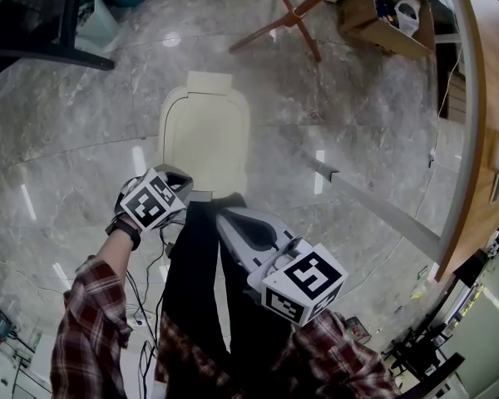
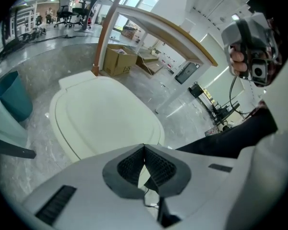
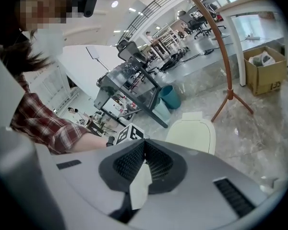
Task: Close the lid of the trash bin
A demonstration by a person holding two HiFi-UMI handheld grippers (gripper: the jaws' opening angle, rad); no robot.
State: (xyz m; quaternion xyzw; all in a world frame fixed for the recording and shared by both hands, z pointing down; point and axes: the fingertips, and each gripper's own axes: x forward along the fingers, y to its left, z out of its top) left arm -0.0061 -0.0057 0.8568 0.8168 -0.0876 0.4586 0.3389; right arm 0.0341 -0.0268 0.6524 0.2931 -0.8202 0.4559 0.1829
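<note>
The trash bin's cream lid [image 1: 205, 131] lies flat and down on the bin on the marble floor, just ahead of me. The same lid [image 2: 103, 119] fills the middle of the left gripper view, and the lid [image 3: 193, 134] sits further off in the right gripper view. My left gripper [image 1: 183, 181] hovers at the lid's near edge, jaws shut with nothing between them [image 2: 144, 148]. My right gripper [image 1: 226, 217] is held back to the right of it, also shut and empty [image 3: 144, 143]. Neither touches the lid.
A wooden stand's legs [image 1: 293, 13] and a cardboard box [image 1: 382, 15] lie beyond the bin. A curved wooden counter [image 1: 476, 140] runs down the right side. A teal bin [image 2: 12, 97] and a black table frame [image 1: 33, 23] stand at the left. A metal strip [image 1: 374, 204] crosses the floor.
</note>
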